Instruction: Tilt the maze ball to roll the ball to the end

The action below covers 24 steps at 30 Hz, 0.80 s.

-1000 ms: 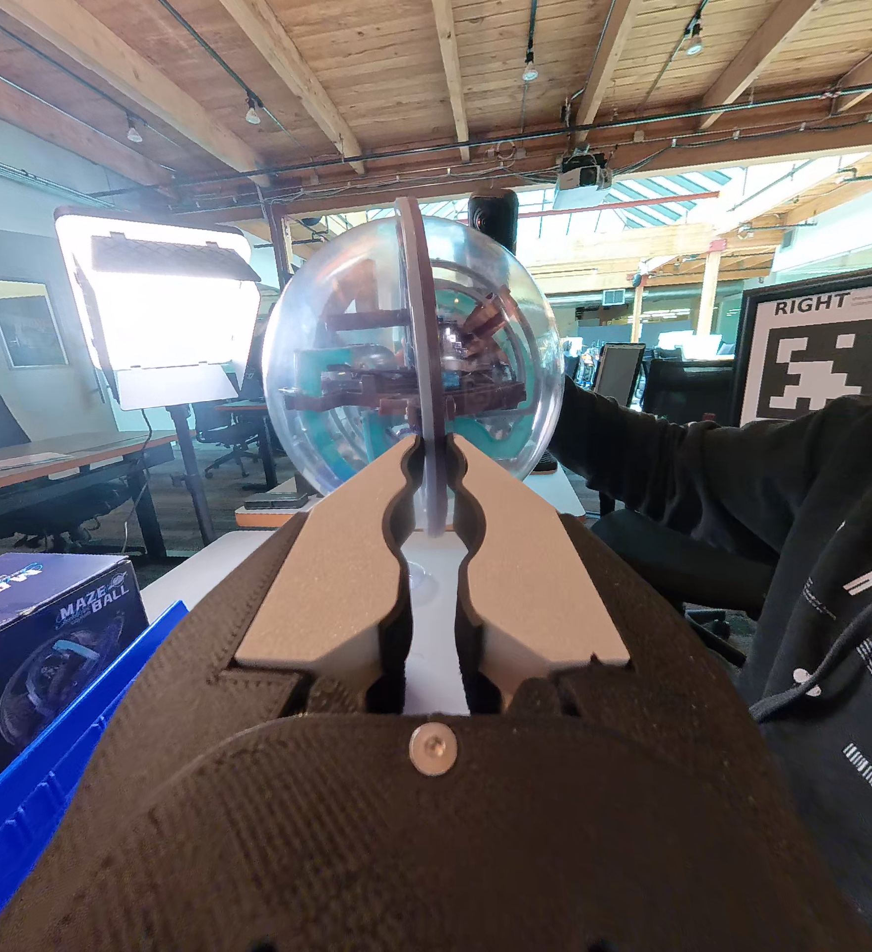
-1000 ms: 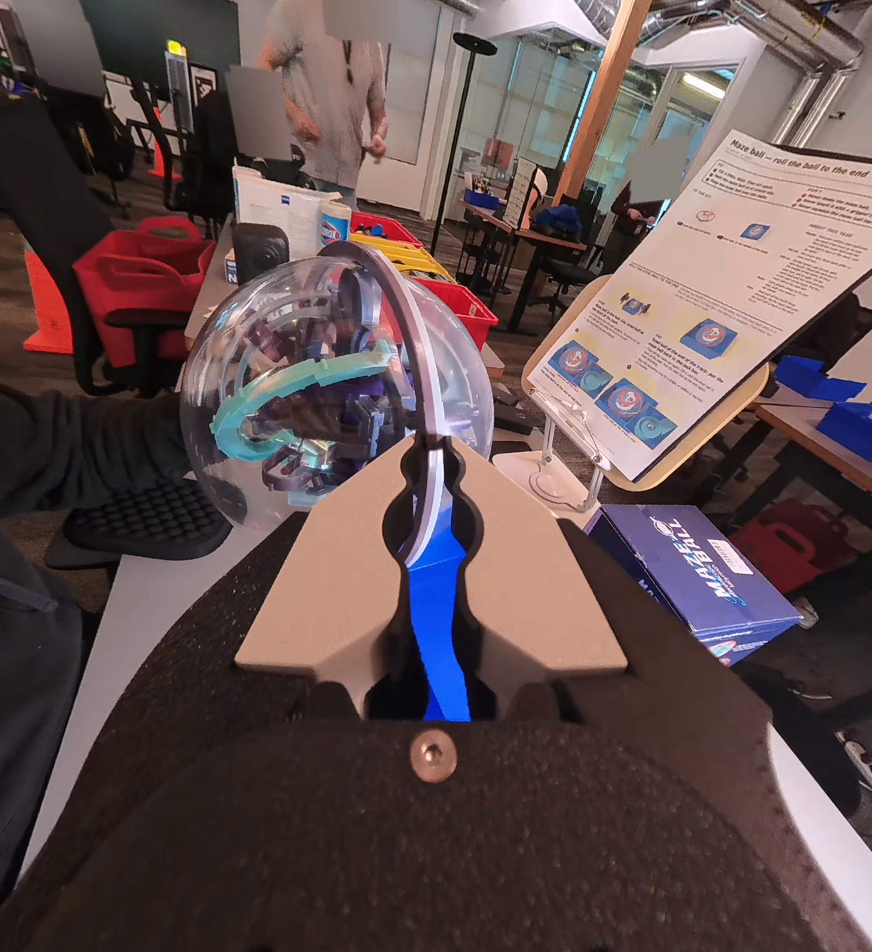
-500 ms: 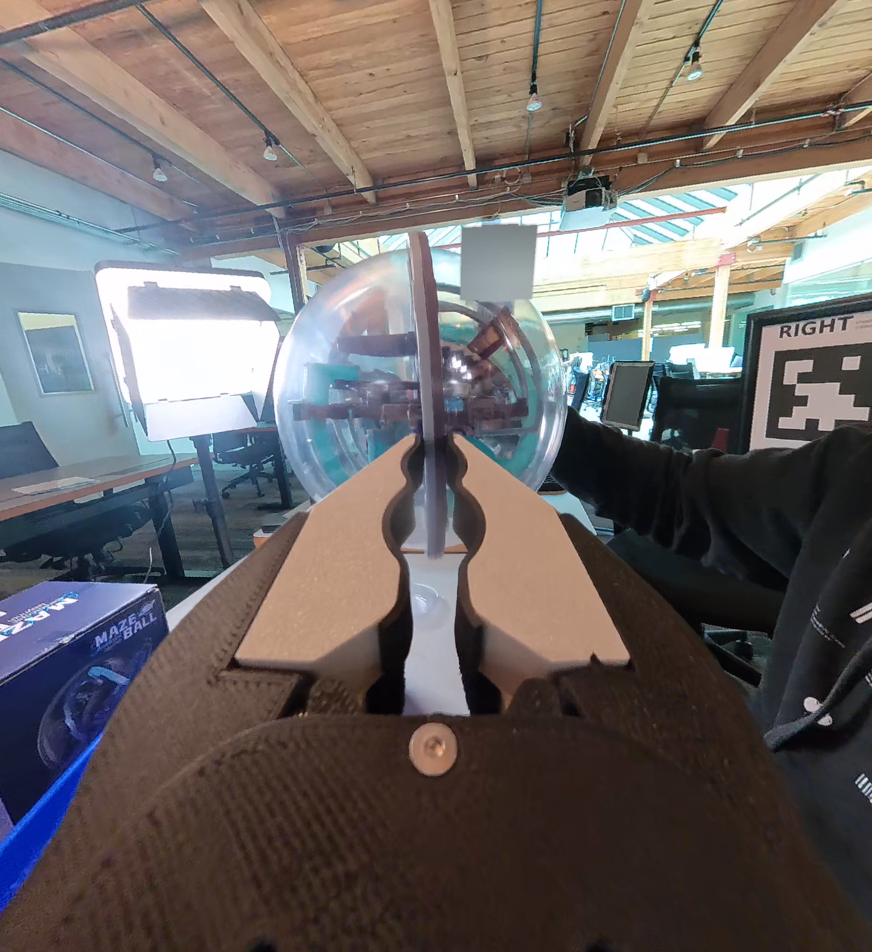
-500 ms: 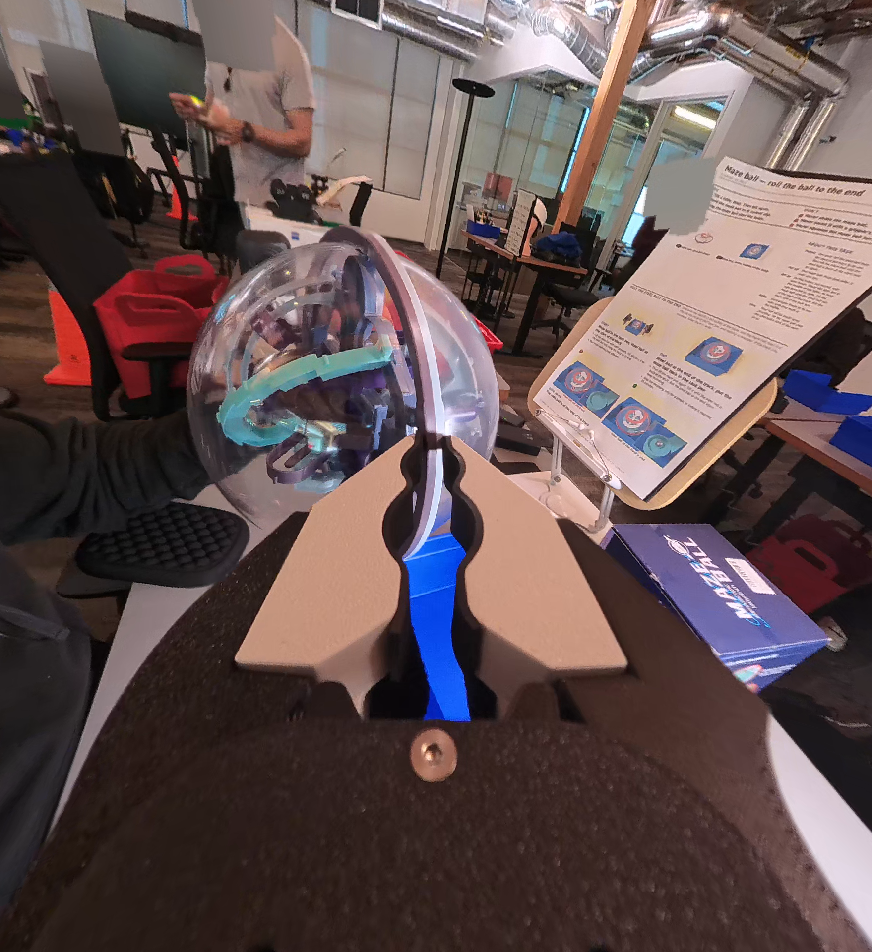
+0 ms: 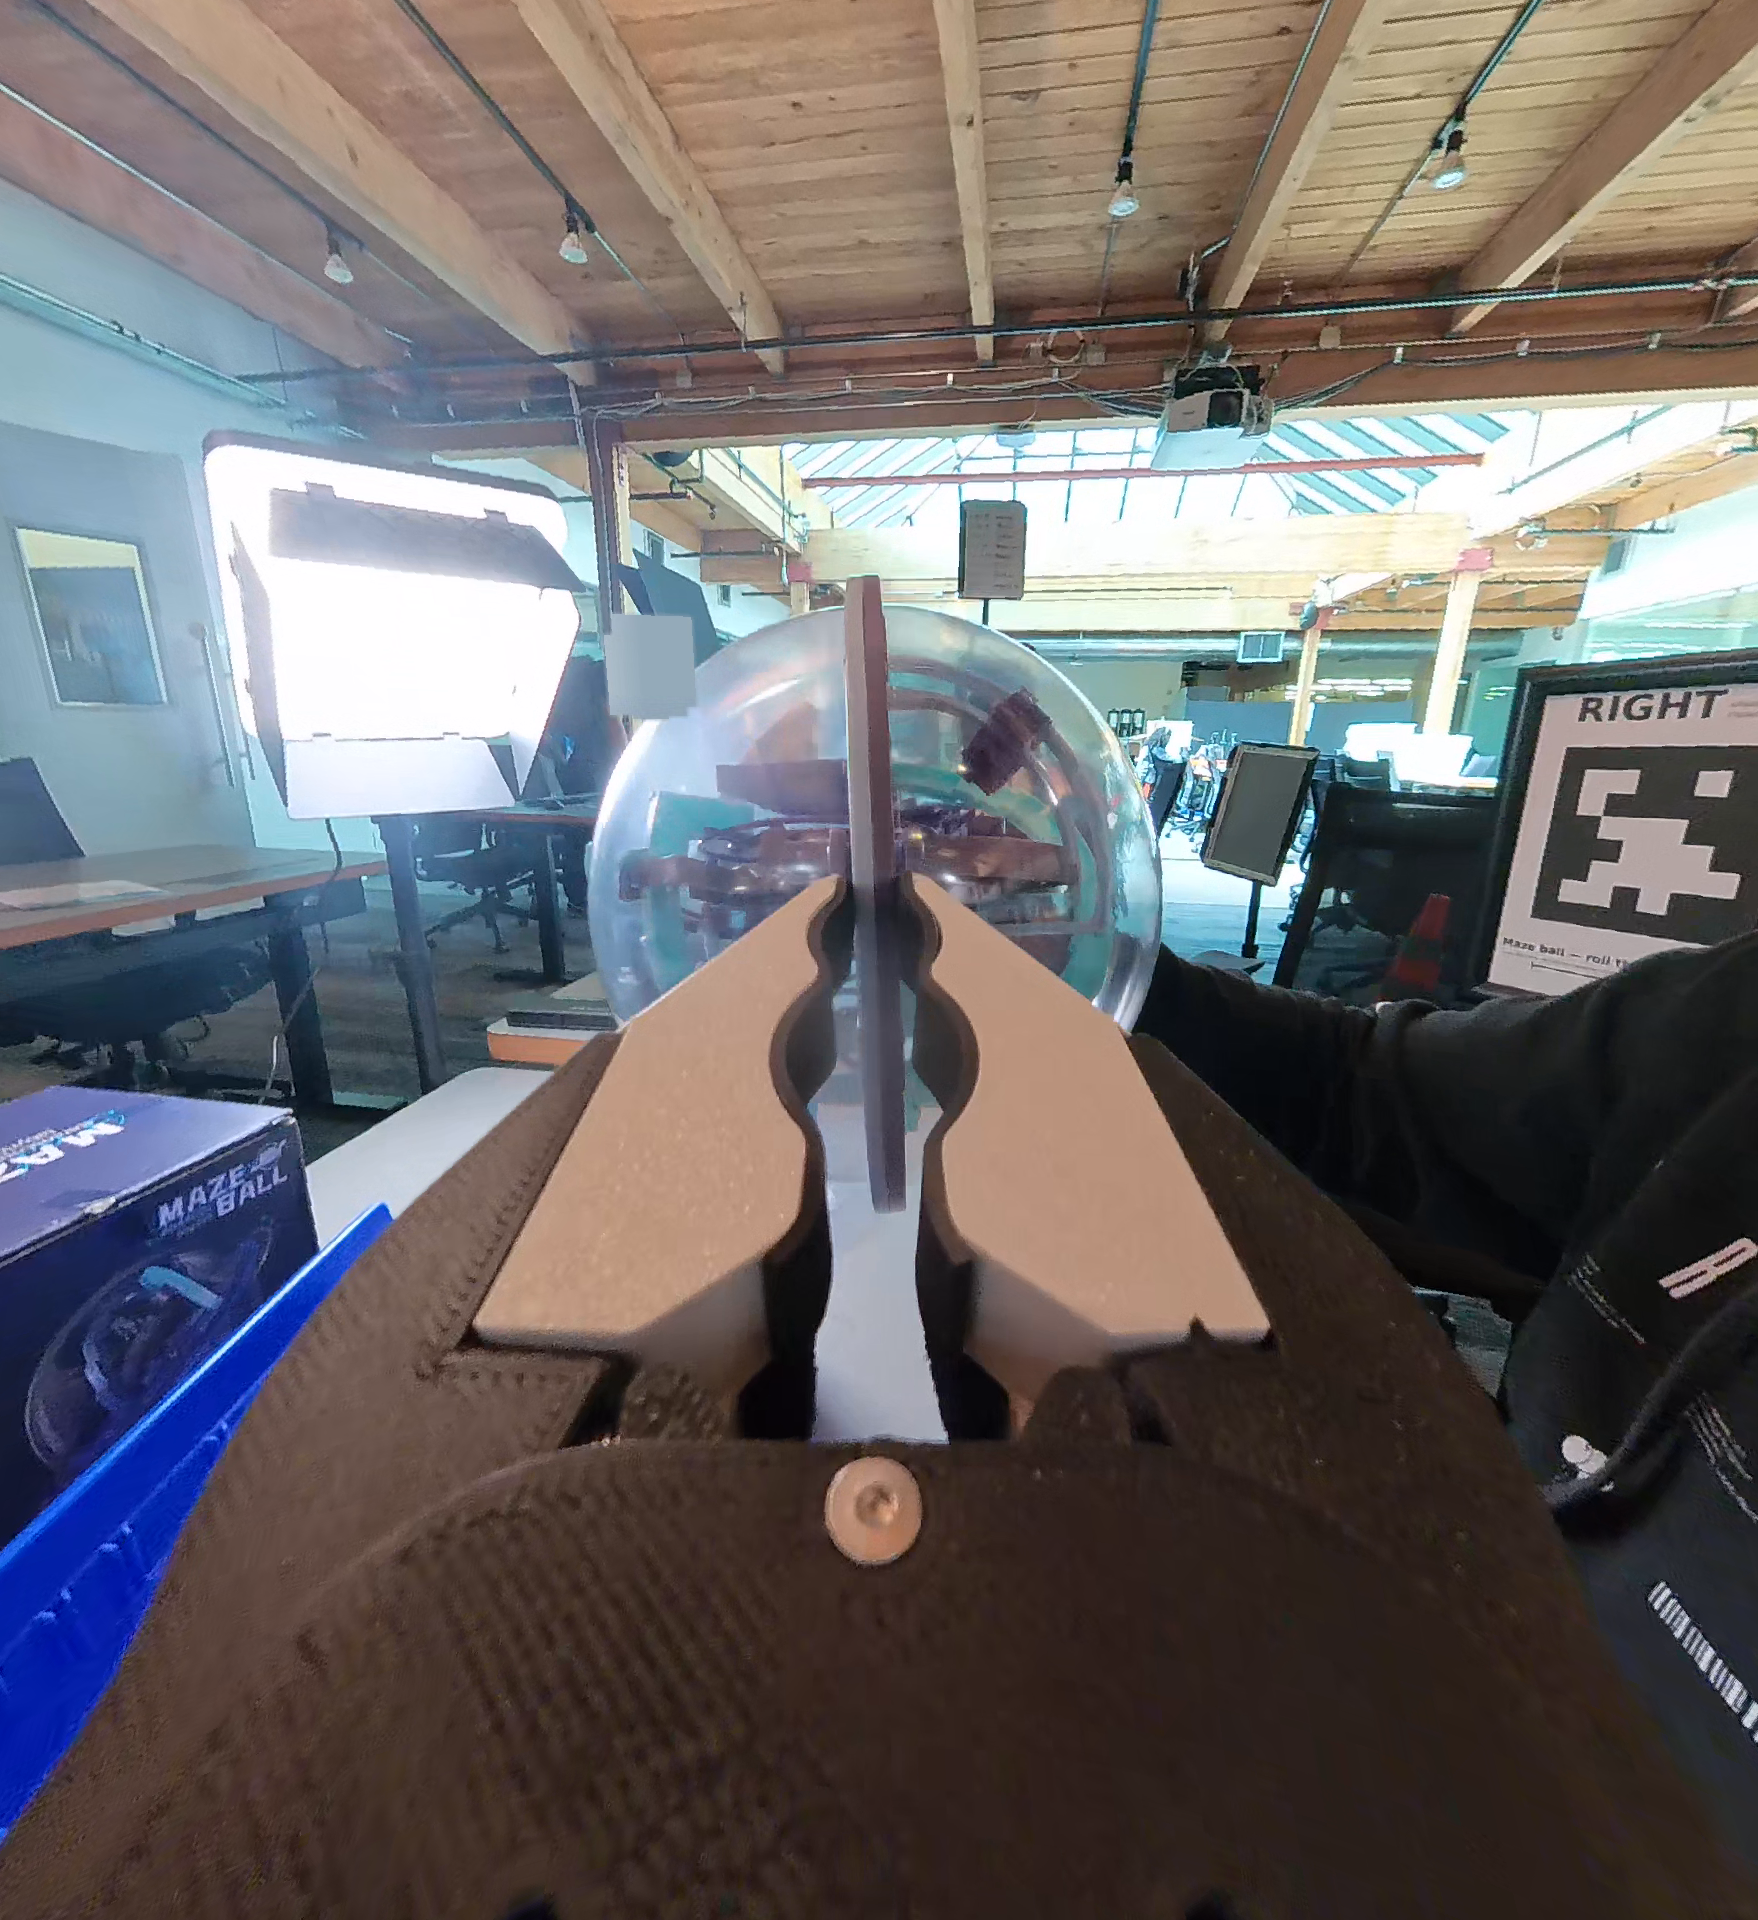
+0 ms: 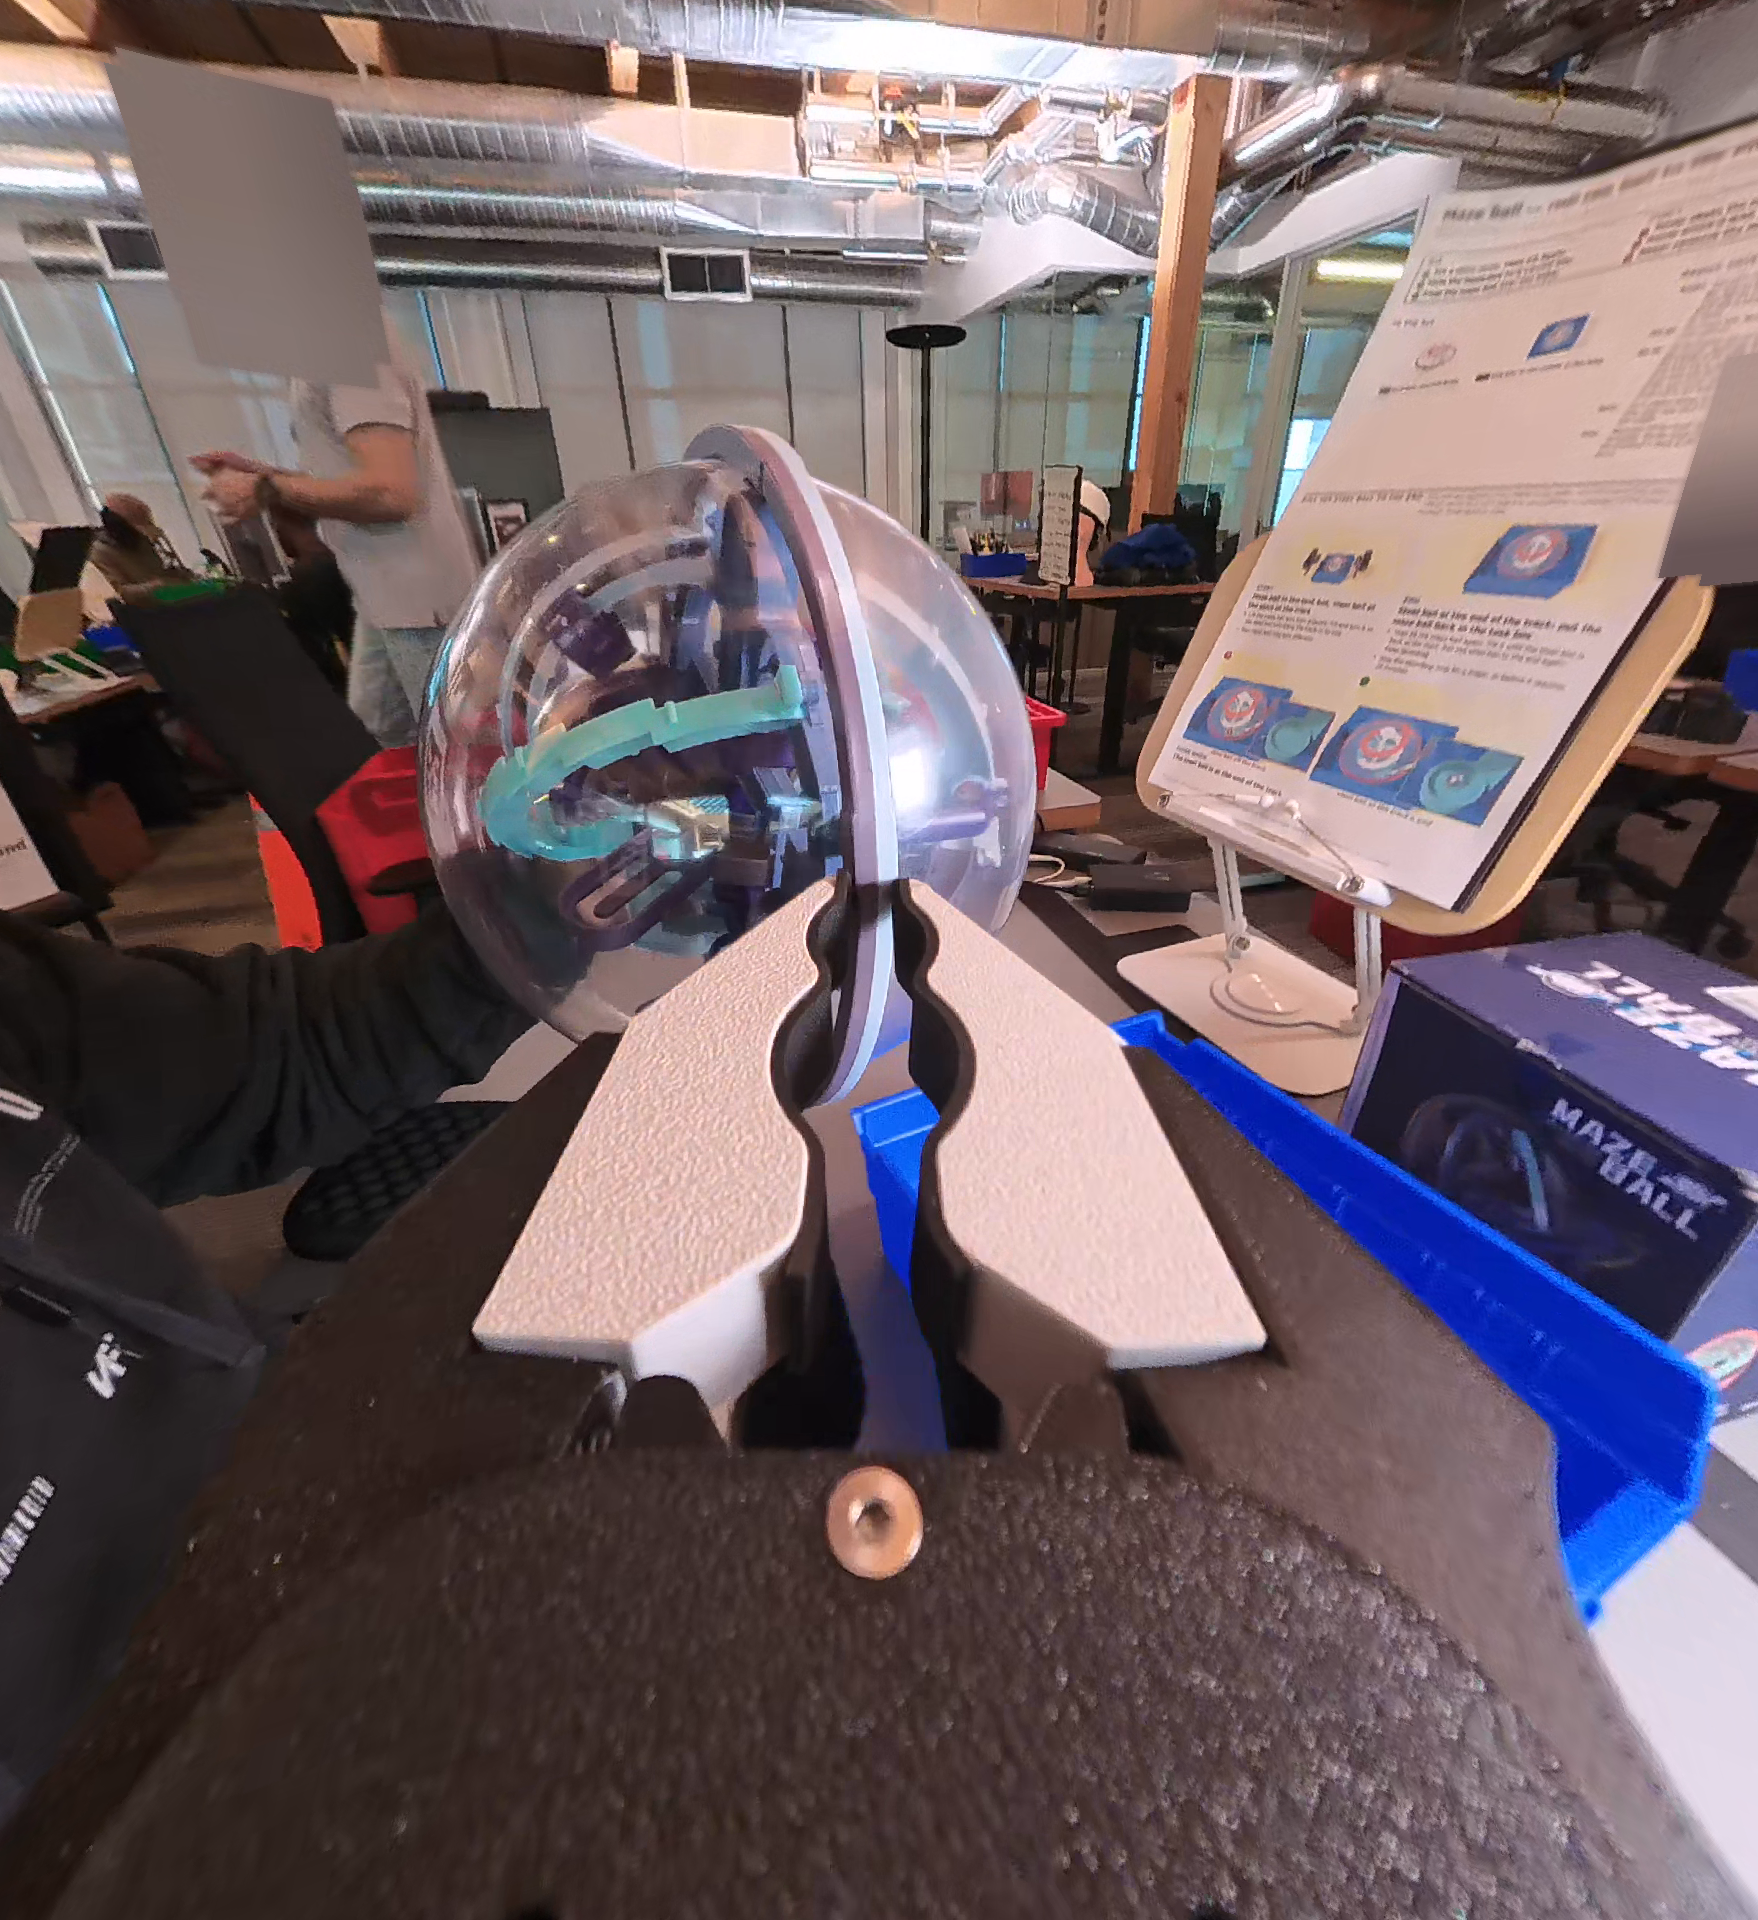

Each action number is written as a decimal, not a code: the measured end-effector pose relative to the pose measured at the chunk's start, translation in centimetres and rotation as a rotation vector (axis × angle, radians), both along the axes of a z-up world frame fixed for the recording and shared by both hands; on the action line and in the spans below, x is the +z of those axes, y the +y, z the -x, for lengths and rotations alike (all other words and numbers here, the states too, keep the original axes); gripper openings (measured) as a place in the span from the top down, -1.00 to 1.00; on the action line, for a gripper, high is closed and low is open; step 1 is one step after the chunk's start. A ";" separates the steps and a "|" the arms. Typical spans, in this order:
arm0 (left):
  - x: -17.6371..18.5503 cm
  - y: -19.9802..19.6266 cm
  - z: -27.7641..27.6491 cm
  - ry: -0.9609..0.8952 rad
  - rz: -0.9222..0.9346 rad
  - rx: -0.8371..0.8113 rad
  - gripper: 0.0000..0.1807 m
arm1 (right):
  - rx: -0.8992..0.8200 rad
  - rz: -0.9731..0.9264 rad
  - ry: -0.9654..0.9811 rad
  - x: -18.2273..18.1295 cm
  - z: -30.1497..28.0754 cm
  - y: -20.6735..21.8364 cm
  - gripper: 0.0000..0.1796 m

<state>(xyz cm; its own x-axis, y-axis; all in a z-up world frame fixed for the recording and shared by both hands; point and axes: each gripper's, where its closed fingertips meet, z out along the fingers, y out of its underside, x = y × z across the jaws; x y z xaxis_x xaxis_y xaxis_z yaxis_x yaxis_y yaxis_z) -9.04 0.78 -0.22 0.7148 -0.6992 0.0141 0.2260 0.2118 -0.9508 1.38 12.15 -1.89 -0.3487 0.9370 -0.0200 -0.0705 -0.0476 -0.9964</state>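
Our left claw [image 5: 873,894] and right claw [image 6: 867,894] both clamp the flat rim ring of the clear maze ball [image 6: 646,727], which we hold in the air above the white tabletop [image 6: 1706,1662]. Below sits a blue bin [image 6: 1457,1247], with a dark blue box [image 6: 1602,1132] just beside it.

The clear maze ball [image 5: 750,831], teal and purple tracks inside, hangs aloft, rim upright.
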 end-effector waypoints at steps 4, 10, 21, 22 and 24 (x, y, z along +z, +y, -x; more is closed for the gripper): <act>-0.9 0.4 0.0 -0.017 0.027 -0.015 0.93 | 0.006 0.044 -0.007 -1.8 -0.4 -0.1 0.94; -1.9 1.1 -0.3 -0.026 0.050 -0.027 0.93 | 0.010 0.097 -0.013 -3.8 -1.0 0.1 0.93; -2.1 1.6 -1.0 -0.017 0.066 -0.032 0.93 | 0.016 0.154 -0.027 -6.0 -1.5 0.0 0.93; -1.9 1.7 -1.1 -0.012 0.069 -0.028 0.92 | 0.020 0.166 -0.028 -6.4 -1.5 -0.1 0.93; -1.7 1.8 -1.3 0.012 0.077 -0.014 0.92 | 0.027 0.198 -0.032 -7.2 -1.5 -0.4 0.93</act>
